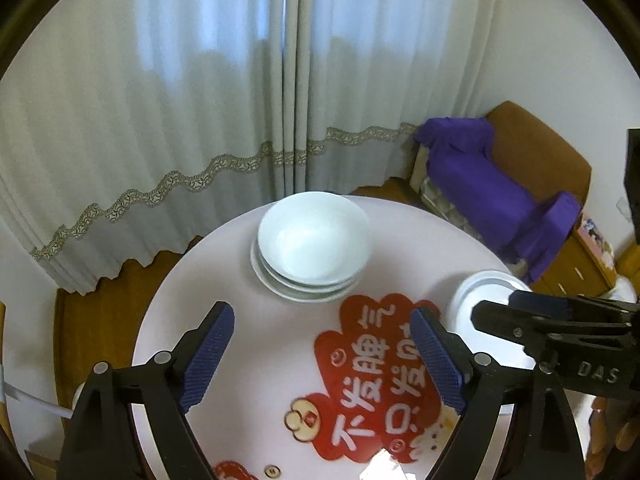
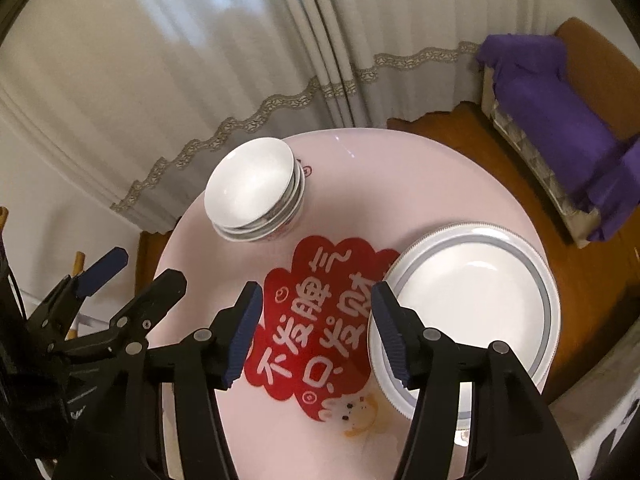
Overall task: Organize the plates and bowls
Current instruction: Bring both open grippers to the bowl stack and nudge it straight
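Glazed white china is what I'm handling: stacked bowls (image 2: 254, 188) sitting at the table's (image 2: 400, 168) far side, stacked plates (image 2: 472, 304) at its right edge. I'm judging both stiff, slippery, breakable; rims are the hold. Left gripper (image 1: 322, 356) and right gripper (image 2: 316, 334) are both gaping, holding nothing.

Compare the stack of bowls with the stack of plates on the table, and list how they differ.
The bowl stack is deep and rounded; the plate stack is flat and wide.
The plate stack carries a grey rim band; the top bowl looks plain white inside.
The bowl stack sits near the table's far edge by the curtain; the plate stack sits at the right edge.
Both are white, nested and untouched by either claw.
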Demonstrator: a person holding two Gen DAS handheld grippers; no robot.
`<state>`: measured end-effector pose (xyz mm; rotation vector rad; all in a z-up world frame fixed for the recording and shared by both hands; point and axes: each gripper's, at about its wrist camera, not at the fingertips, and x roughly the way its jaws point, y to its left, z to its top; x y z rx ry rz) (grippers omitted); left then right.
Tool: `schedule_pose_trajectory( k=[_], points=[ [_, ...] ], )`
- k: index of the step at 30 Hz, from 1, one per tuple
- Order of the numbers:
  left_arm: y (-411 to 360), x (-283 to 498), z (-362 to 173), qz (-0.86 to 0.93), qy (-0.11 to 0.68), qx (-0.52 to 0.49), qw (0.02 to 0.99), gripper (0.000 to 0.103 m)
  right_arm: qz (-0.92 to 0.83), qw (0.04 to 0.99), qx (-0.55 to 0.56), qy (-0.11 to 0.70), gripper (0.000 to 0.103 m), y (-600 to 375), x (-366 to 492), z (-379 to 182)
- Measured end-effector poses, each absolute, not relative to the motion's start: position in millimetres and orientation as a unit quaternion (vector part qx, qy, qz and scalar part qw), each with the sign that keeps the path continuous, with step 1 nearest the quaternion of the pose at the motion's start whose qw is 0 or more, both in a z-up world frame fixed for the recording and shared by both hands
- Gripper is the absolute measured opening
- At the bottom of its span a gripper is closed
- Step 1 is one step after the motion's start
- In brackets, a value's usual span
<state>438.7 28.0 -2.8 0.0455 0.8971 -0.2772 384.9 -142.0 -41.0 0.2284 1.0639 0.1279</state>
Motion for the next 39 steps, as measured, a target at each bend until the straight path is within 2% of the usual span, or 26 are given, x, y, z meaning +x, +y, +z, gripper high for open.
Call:
schedule_pose_trajectory(
  k=[11, 13, 24, 39],
  points=[
    [54.2, 516.0, -24.6, -0.12, 0.464, -0.007, 0.878, 0.086, 0.064, 0.856, 0.083, 0.507, 0.06, -111.7, 442.6, -47.0],
    [59.4, 529.4, -31.7, -0.112, 0.469, -0.009, 0.876, 0.086, 0.063, 0.856, 0.081, 0.507, 0.063, -108.0, 456.1, -52.5],
    [58.0, 588.3, -81.4, -0.087, 0.496, -0.032, 0.863, 0.086, 0.066, 0.841, 0.082, 0.531, 0.063, -107.7, 507.6, -98.9],
    [57.7, 599.9, -95.5, -0.079, 0.483, -0.046, 0.871, 0.086, 0.09, 0.854, 0.037, 0.511, 0.063, -95.3, 517.3, -103.3]
  ],
)
